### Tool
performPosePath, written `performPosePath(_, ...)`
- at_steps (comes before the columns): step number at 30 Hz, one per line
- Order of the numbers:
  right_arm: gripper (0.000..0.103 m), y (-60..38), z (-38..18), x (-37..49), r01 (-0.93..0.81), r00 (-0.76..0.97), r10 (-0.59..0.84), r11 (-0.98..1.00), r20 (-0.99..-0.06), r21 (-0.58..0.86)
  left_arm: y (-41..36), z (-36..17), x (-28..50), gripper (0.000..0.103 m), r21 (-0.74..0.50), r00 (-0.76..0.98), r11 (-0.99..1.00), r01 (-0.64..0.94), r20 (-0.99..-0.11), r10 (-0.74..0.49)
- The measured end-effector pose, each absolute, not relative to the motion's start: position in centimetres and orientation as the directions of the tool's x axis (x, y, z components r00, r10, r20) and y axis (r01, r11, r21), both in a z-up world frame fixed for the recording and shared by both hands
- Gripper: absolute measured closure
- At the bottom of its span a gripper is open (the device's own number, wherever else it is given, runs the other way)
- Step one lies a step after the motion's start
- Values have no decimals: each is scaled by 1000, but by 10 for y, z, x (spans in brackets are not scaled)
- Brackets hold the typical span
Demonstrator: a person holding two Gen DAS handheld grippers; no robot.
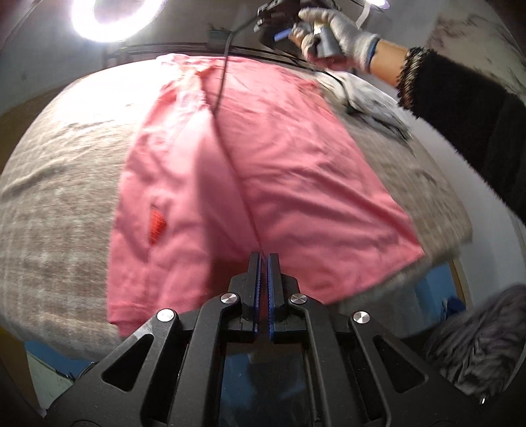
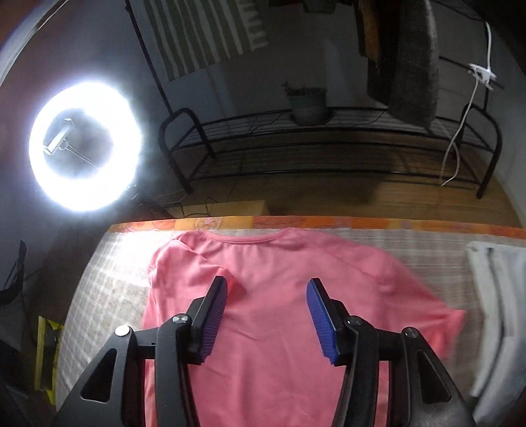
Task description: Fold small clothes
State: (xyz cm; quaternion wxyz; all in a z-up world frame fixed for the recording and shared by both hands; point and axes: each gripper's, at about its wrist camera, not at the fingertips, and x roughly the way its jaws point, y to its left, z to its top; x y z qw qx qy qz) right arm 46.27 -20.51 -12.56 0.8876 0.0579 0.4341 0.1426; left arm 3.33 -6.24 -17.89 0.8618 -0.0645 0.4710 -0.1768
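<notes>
A pink T-shirt [image 1: 269, 170] lies spread on a grey cloth-covered table [image 1: 59, 203], its left side folded over toward the middle. My left gripper [image 1: 264, 259] is shut with nothing between its pads, above the shirt's near hem. In the right wrist view the pink T-shirt [image 2: 279, 295] lies with its collar toward the far edge. My right gripper [image 2: 266, 295] is open and empty above the shirt's chest. It also shows in the left wrist view [image 1: 279, 23], held by a gloved hand at the far end.
A white and grey garment [image 2: 499, 312] lies on the table to the right of the shirt. A ring light [image 2: 85, 144] shines at far left. A black metal rack [image 2: 328, 147] with a plant pot stands behind the table. A black cable [image 1: 227, 98] hangs over the shirt.
</notes>
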Motion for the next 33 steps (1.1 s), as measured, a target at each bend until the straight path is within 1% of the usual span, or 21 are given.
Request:
performPosePath(3, 51, -237, -107, 432, -206, 594, 306, 952, -744, 227, -67, -168, 18, 99, -271, 500, 910, 315, -768, -401)
performPosePath(5, 51, -257, -95, 406, -215, 600, 323, 946, -732, 241, -65, -159, 6, 94, -261, 513, 899, 350, -750, -418)
performPosePath(7, 51, -278, -81, 378, -213, 614, 317, 948, -723, 235, -57, -149, -6, 90, -278, 516, 885, 373, -731, -446)
performPosePath(11, 51, -324, -58, 325, -199, 648, 359, 931, -672, 306, -33, -130, -20, 89, -315, 542, 874, 370, -691, -478)
performPosePath(14, 51, -349, -46, 284, -209, 653, 421, 899, -629, 385, -7, -122, -24, 89, -321, 587, 892, 318, -672, -451)
performPosePath(15, 51, -353, -44, 269, -219, 652, 435, 892, -621, 395, 4, -123, -23, 89, -322, 604, 907, 270, -677, -420)
performPosePath(17, 51, -356, -42, 249, -237, 655, 447, 887, -609, 397, 17, -132, -15, 81, -329, 611, 928, 175, -703, -364)
performPosePath(18, 51, -353, -41, 239, -254, 651, 459, 882, -604, 397, 27, -141, -8, 72, -341, 606, 934, 104, -723, -331)
performPosePath(19, 51, -348, -43, 235, -262, 647, 464, 880, -605, 395, 32, -147, -5, 68, -339, 601, 939, 60, -738, -305)
performPosePath(21, 51, -335, -47, 234, -283, 629, 477, 876, -614, 390, 44, -167, 7, 68, -339, 575, 940, -48, -778, -251)
performPosePath(25, 51, -294, -68, 246, -332, 571, 515, 857, -640, 394, 59, -192, 18, 68, -380, 525, 916, -129, -810, -262)
performPosePath(27, 51, -261, -84, 263, -364, 521, 545, 838, -657, 406, 61, -198, 21, 68, -393, 513, 909, -137, -814, -275)
performPosePath(32, 51, -186, -133, 302, -397, 416, 561, 820, -715, 413, 56, -210, 30, 69, -432, 480, 892, -135, -816, -323)
performPosePath(33, 51, -173, -145, 311, -394, 392, 562, 818, -728, 419, 53, -212, 32, 76, -436, 475, 891, -130, -816, -330)
